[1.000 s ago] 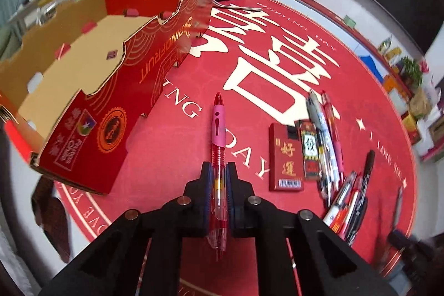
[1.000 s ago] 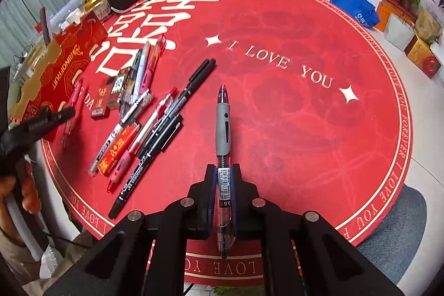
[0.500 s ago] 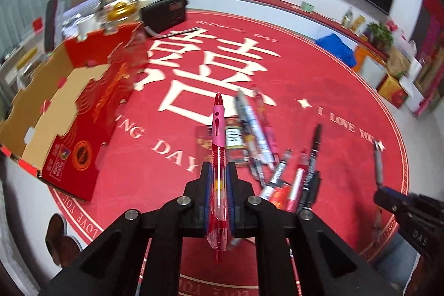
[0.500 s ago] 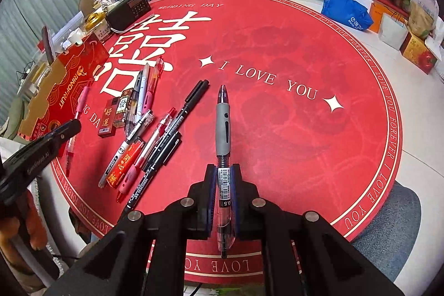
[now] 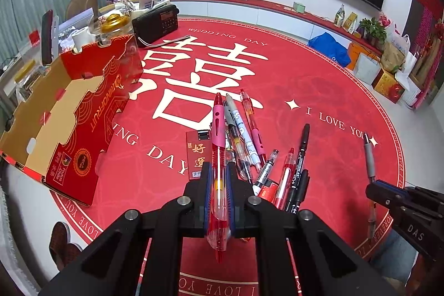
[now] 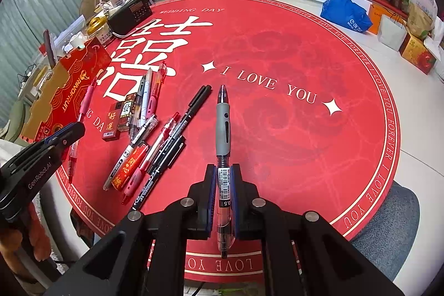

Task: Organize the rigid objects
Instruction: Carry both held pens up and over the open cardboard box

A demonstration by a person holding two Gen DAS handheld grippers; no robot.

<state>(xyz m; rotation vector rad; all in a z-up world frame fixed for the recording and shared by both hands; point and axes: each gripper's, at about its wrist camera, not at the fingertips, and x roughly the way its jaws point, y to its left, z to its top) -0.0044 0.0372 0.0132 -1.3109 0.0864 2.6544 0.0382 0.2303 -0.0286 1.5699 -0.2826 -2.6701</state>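
Left gripper point(image 5: 218, 185) clamped on pink-grip pen point(image 5: 217, 129), right gripper point(image 6: 223, 185) clamped on grey-grip pen point(image 6: 223, 126) marked "0.5", red box point(image 5: 94, 115) lettered "RINOFRUIT", bench point(image 6: 291, 129) mat reading "I LOVE YOU".

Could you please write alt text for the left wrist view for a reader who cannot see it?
The left tongs are shut on a red pen with a pink grip, above a round red tablecloth. Loose pens lie beyond; an open red cardboard box stands at left.

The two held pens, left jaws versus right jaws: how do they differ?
The left pen has a pink grip and a clear red barrel; the right pen has a grey grip and a dark clear barrel bearing a white label. Both are clamped at the barrel, grip end pointing forward, above the red mat.
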